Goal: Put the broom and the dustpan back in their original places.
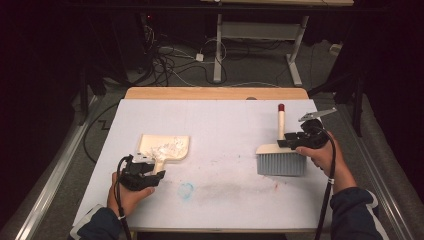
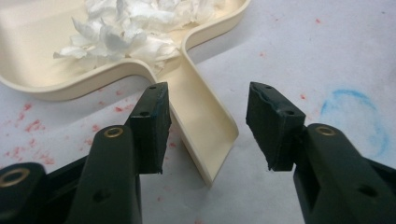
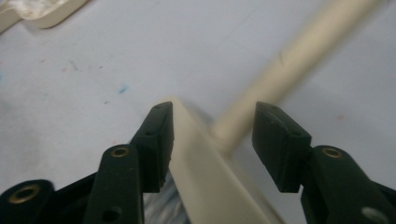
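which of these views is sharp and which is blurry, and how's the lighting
High view: the white table is evenly lit, the room around it dark, detail soft. Left gripper view: sharp on the dustpan and its paper scraps, with soft shadows. Right gripper view: the brush and its handle are blurred.

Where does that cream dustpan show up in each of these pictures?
High view: dustpan left of centre, beside the left gripper.
Left gripper view: top left, its handle running down between open jaws.
Right gripper view: a corner at top left.
Shared landmark: white paper scraps inside it.
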`<action>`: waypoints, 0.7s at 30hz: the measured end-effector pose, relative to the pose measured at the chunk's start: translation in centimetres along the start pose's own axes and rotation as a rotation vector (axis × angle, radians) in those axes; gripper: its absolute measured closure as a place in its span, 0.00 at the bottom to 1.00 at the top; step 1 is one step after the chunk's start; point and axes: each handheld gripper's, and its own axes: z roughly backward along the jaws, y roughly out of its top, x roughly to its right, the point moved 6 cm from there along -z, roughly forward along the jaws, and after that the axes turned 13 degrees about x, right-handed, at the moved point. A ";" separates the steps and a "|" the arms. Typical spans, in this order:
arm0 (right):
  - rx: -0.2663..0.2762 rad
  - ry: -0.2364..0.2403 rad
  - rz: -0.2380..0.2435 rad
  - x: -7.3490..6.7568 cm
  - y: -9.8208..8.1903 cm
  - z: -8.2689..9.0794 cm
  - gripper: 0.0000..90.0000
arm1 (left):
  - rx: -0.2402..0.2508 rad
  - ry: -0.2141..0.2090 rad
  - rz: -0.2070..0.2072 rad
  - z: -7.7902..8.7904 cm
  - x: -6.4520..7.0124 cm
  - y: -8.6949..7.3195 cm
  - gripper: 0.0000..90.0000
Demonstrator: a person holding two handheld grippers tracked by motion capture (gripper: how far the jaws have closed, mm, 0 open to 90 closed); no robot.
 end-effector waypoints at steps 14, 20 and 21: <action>-0.066 -0.341 -0.061 1.8 -2.6 -3.7 0.61 | 0.129 0.039 -0.238 2.3 0.8 -0.2 0.33; -0.055 -0.360 -0.125 2.3 -3.5 -4.7 0.62 | 0.132 0.032 -0.235 2.7 0.6 -0.8 0.32; -0.057 -0.366 -0.119 2.3 -3.5 -4.8 0.62 | 0.138 0.035 -0.235 2.7 0.5 -0.8 0.32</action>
